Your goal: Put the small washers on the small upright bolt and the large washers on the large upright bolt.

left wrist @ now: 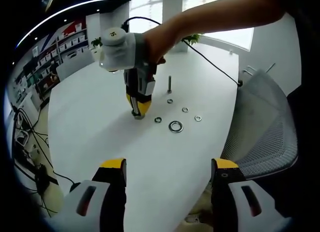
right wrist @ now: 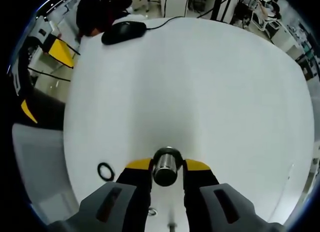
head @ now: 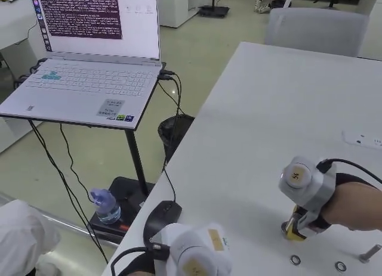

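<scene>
Right gripper [left wrist: 137,110]: reaches in on a bare forearm in the left gripper view, pointing down at the white tabletop [left wrist: 100,142]. Fingers clenched on the large bolt [right wrist: 166,167]. Bolt's lower end at the tabletop surface; cannot tell whether touching. In the right gripper view, bolt seen end-on as a round metal face, pinched between the two yellow-tipped fingers [right wrist: 137,166].

Left gripper [left wrist: 169,166]: fingers released and spread wide, with bare tabletop between them. Hovers over the near part of the tabletop, well apart from the work. In the head view, sits at the bottom edge as a white housing.

Small upright bolt [left wrist: 169,84]: stands on the tabletop near the right gripper, apart from it.

Large washer [left wrist: 175,126]: lies flat on the tabletop, between the right gripper and the left gripper, closer to the right. Four small washers [left wrist: 185,109]: lie flat and loose around it, one near the foot of the small upright bolt, none touching another.

Dark ring [right wrist: 105,171]: lies flat to the left of the fingers in the right gripper view; cannot tell which washer.

Surroundings, head view: open laptop [head: 89,79] on a stand beside the tabletop, black mouse [head: 161,219] at the tabletop corner, water bottle [head: 106,205] on the stand's base, grey chair [head: 316,28] at the far side.
</scene>
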A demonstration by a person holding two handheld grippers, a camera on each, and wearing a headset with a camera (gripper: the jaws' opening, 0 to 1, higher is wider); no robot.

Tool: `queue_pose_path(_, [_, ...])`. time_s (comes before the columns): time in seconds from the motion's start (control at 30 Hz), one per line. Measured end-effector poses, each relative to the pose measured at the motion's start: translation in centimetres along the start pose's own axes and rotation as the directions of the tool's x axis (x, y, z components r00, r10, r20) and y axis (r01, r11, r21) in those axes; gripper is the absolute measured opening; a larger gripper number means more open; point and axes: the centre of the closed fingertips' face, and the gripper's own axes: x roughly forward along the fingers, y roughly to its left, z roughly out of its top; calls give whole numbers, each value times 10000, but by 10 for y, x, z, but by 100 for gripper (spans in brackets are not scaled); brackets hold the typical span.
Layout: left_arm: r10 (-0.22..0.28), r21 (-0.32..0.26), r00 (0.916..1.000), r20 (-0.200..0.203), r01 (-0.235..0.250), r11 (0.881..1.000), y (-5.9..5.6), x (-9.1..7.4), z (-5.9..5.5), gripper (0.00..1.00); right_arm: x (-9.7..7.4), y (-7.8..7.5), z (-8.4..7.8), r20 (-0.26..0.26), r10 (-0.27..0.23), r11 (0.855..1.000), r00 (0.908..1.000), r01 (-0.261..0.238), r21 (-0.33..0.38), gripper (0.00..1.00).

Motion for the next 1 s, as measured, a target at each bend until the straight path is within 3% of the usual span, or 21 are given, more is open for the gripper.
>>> queue_pose_path(0.33, [-4, 68, 10000, 60, 4, 10000, -2, 1, 2, 69, -11, -2, 2, 268, -63, 10000, 9996, 64, -60, 29])
queue_pose_path(1.0, [39, 269, 10000, 71, -41, 9996, -3, -2, 9, 68, -60, 9, 8, 1148, -488, 9967, 9922, 559, -593, 29])
